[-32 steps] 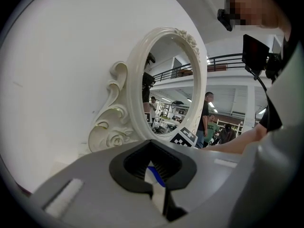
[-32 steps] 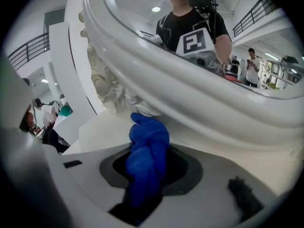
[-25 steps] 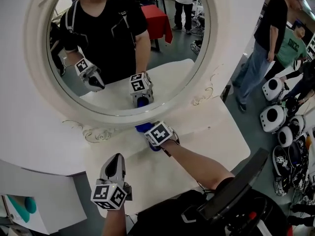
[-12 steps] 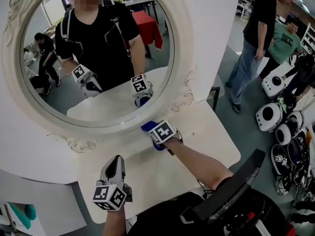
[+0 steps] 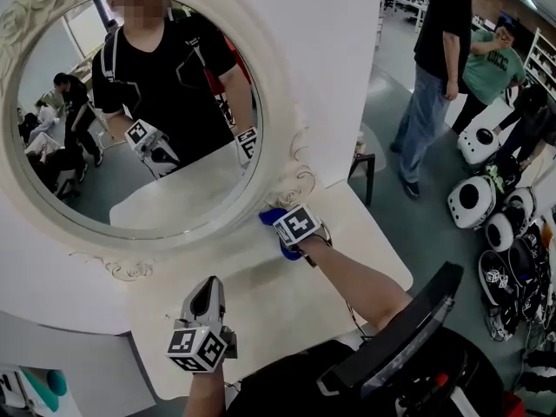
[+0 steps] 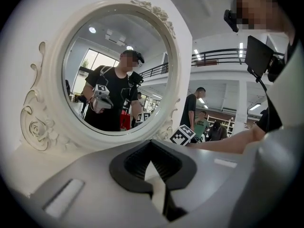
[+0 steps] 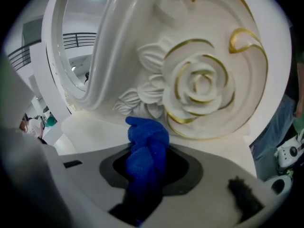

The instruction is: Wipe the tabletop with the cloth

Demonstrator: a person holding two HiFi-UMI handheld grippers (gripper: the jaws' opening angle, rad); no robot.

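White tabletop: right gripper fingers clamp cloth, lengthwise toward mirror; left gripper fingers closed.

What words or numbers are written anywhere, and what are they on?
Green T-shirt: white letters on the chest, too small and blurred to read.
Left gripper, its marker cube: black-and-white squares only, no words or numbers.
Right gripper, its cube: the same kind of squares, no words.
Nothing else has readable text.
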